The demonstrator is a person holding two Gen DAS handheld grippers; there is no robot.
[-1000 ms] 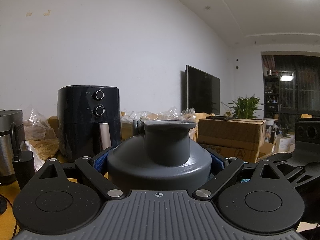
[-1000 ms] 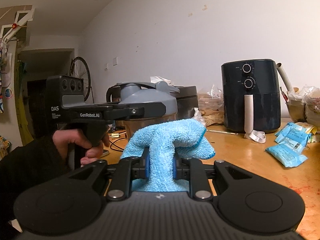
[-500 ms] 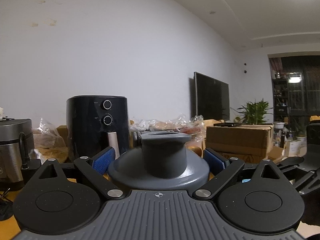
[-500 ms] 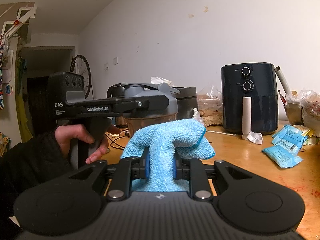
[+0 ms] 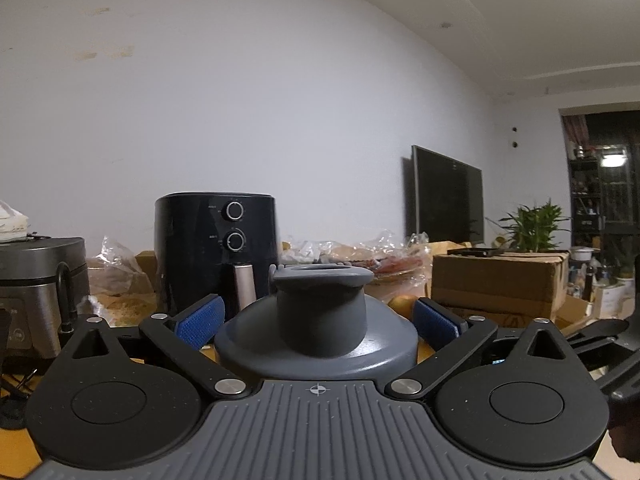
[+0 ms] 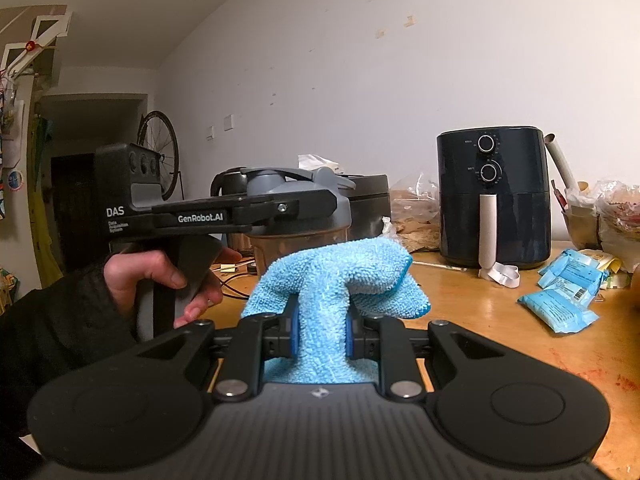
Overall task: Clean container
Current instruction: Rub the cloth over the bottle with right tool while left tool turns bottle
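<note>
The container (image 6: pixel 300 240) is a clear tinted jar with a grey lid (image 6: pixel 296 184), standing on the wooden table (image 6: pixel 480 312). In the left wrist view the grey lid (image 5: pixel 316 336) fills the middle, and my left gripper (image 5: pixel 318 320) is open, its blue pads (image 5: pixel 200 320) flanking the lid with small gaps. From the right wrist view, a hand holds the left gripper (image 6: pixel 316 204) level at lid height. My right gripper (image 6: pixel 320 328) is shut on a light blue microfibre cloth (image 6: pixel 340 272), just in front of the container.
A dark air fryer (image 6: pixel 492 196) stands at the back of the table, with blue packets (image 6: pixel 568 292) to its right. A steel cooker (image 5: pixel 40 288) with cables sits to the left. A cardboard box (image 5: pixel 496 284) and plastic bags lie behind the lid.
My left gripper's pads have come off the lid and stand wider apart, and the lid sits lower in its view. The right gripper and cloth have kept still.
</note>
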